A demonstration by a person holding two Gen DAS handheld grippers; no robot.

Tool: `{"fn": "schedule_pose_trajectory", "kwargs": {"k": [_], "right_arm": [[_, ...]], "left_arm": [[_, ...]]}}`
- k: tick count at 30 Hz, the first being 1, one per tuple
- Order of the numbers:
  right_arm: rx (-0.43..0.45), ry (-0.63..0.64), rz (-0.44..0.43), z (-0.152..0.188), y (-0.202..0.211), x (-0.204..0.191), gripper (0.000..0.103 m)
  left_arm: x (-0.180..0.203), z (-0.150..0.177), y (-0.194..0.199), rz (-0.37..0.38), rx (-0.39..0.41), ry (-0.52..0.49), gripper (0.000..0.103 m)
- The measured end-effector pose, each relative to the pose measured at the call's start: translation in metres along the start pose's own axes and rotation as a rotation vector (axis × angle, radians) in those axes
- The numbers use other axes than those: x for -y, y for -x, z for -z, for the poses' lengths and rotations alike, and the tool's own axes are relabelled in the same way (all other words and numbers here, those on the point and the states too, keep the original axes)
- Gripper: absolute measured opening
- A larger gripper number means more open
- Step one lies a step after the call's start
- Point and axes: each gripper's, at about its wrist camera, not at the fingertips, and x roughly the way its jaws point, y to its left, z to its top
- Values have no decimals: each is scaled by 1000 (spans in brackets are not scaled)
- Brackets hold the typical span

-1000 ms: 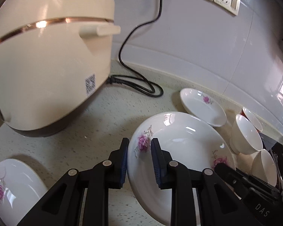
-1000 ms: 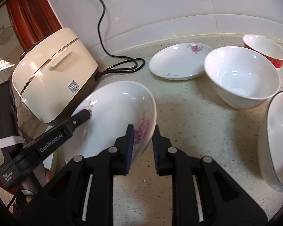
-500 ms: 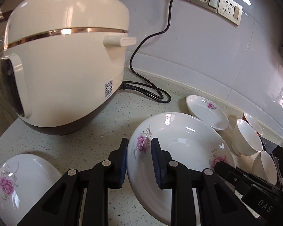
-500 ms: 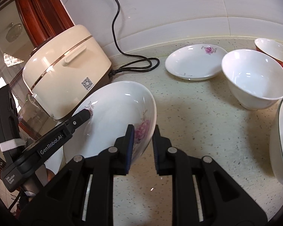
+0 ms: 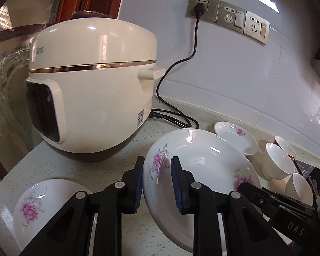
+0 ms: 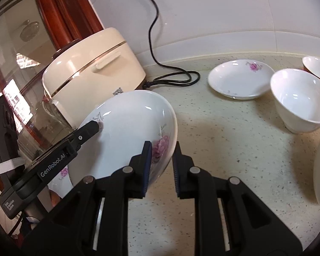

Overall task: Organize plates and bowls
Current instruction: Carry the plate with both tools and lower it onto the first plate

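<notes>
Raised large plate, tilted, both grippers' fingers apparently clamping opposite rims.

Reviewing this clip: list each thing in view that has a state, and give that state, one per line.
Large white flower-patterned plate: lifted, tilted, gripped at two rim spots.
Left gripper: shut on the plate's rim.
Right gripper: shut on the opposite rim.
Cream rice cooker: lid closed, black cord plugged into the wall socket.
Small white flowered dish: resting upright on the counter.
Plain white bowl: upright, empty.
</notes>
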Motion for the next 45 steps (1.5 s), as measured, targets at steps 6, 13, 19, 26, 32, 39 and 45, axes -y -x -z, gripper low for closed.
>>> {"fn": "schedule_pose_trajectory", "kwargs": {"k": [6, 13, 19, 26, 32, 39, 45], "right_arm": [[-2, 16, -12, 2, 0, -7, 22], [22, 73, -48, 5, 4, -28, 22], [45, 121, -69, 8, 5, -43, 22], [86, 117, -111, 6, 12, -47, 22], [121, 131, -135, 10, 17, -61, 22], [116, 145, -154, 16, 11, -77, 22], [106, 155, -159, 19, -1, -92, 22]], "left_arm": [[-8, 2, 1, -6, -13, 11, 25], [-26, 3, 18, -20, -2, 24, 25], [-33, 0, 28, -29, 8, 20, 27], [-38, 1, 37, -23, 11, 17, 28], [-52, 4, 46, -20, 13, 29, 28], [-69, 9, 55, -34, 15, 43, 28], [-84, 10, 63, -44, 21, 45, 28]]}}
